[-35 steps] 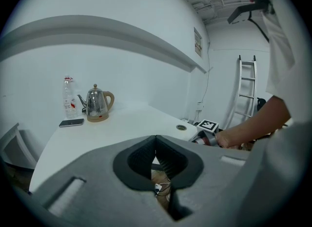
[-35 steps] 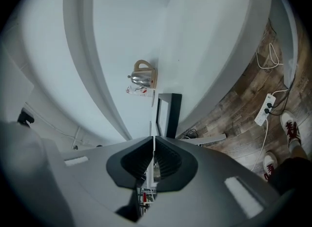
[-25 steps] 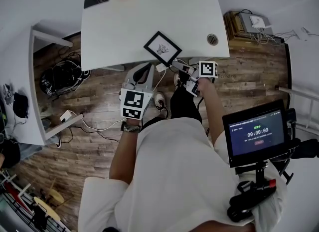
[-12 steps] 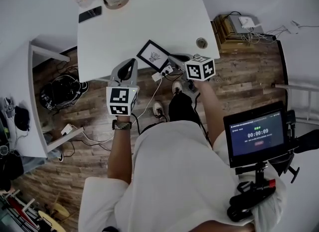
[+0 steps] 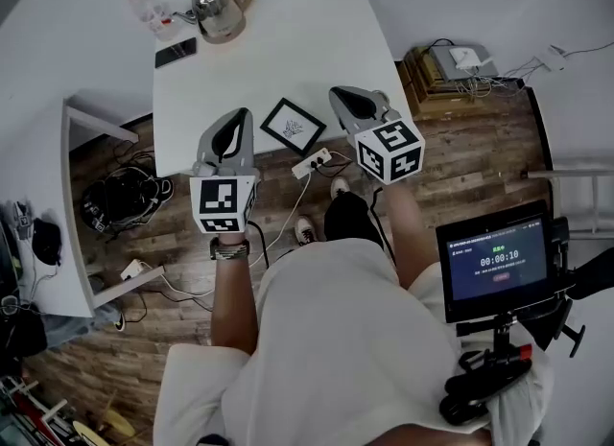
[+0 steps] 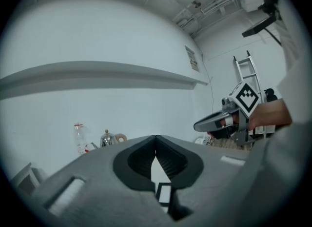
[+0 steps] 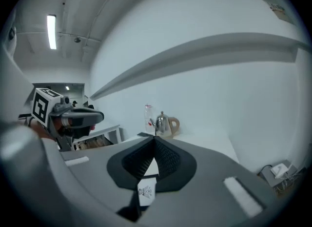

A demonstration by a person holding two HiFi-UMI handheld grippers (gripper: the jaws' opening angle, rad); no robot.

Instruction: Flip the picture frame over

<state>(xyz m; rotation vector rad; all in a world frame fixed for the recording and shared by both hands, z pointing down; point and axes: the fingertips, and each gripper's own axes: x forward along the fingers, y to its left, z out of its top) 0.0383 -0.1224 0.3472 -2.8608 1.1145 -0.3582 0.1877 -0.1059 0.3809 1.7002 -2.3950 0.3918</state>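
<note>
White table (image 5: 288, 41) over wood-plank flooring occupies the upper part of the head view. A kettle (image 5: 217, 9) and a phone (image 5: 176, 52) sit at its far end. The picture frame (image 5: 293, 126) lies flat close to the near edge, printed side up, turned corner-on to the person. The left gripper (image 5: 240, 116) and the right gripper (image 5: 339, 96) flank it, both apart from it.

Left gripper view: the jaws are pressed together tip to tip with nothing between them. The frame shows below, through the gap behind the tips.

Right gripper view: the jaws are likewise pressed together and empty, with the frame visible beneath.

Handling assessment: the frame is probably light and rigid. Its smooth black moulding may slip, and its glazed front may crack if dropped. Recommended hold: pinch one border rail across its thickness near a corner, not the centre panel. Then lift that side and turn it over.
</note>
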